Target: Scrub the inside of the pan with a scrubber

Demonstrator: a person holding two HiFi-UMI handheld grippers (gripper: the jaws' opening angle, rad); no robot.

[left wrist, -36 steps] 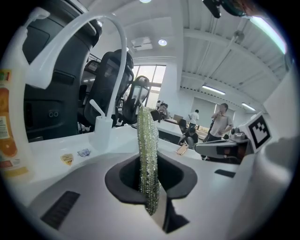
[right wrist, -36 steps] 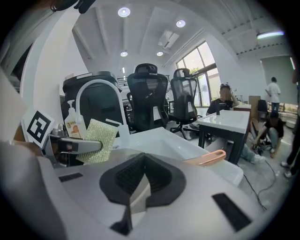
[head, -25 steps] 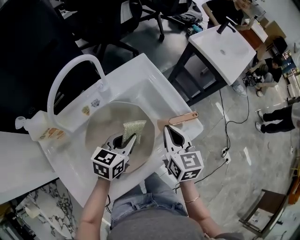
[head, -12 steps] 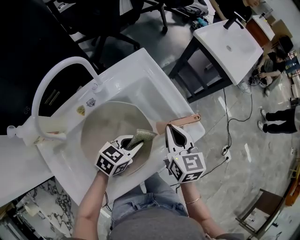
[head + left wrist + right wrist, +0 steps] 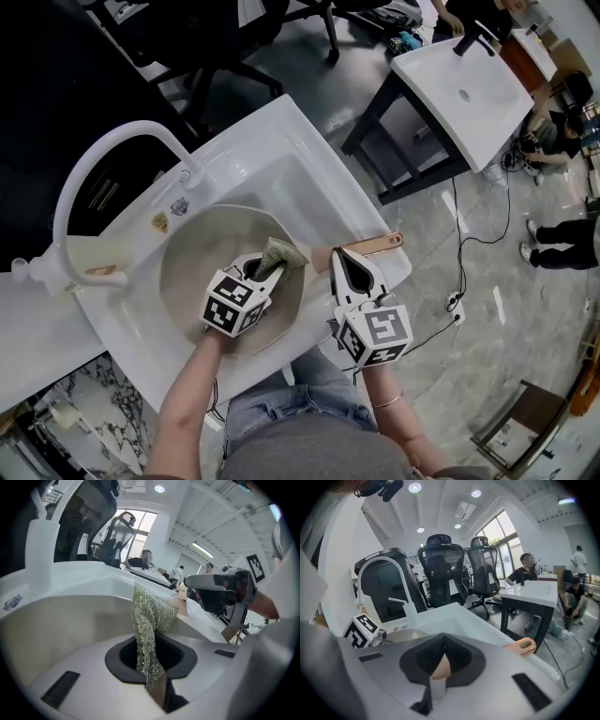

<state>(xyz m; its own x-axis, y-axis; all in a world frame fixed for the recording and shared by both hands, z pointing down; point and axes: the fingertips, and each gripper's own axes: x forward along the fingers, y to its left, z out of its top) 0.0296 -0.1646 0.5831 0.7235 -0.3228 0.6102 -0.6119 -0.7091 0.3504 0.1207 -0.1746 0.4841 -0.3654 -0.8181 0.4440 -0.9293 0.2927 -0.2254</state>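
My left tongs are clamped on the mesh scrubber, which sits just ahead of them against the pan wall on the handle side. My right tongs pinch that handle at the sink's right edge.

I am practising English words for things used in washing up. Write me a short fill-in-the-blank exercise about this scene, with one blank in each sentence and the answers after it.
1. The left gripper holds the shiny green mesh scrubber in its jaws, inside the round beige ____.
2. The right gripper has its jaws shut on the long copper-coloured ____.
3. Both grippers work over a white ____ with a curved white faucet.

Missing words: pan; handle; sink.
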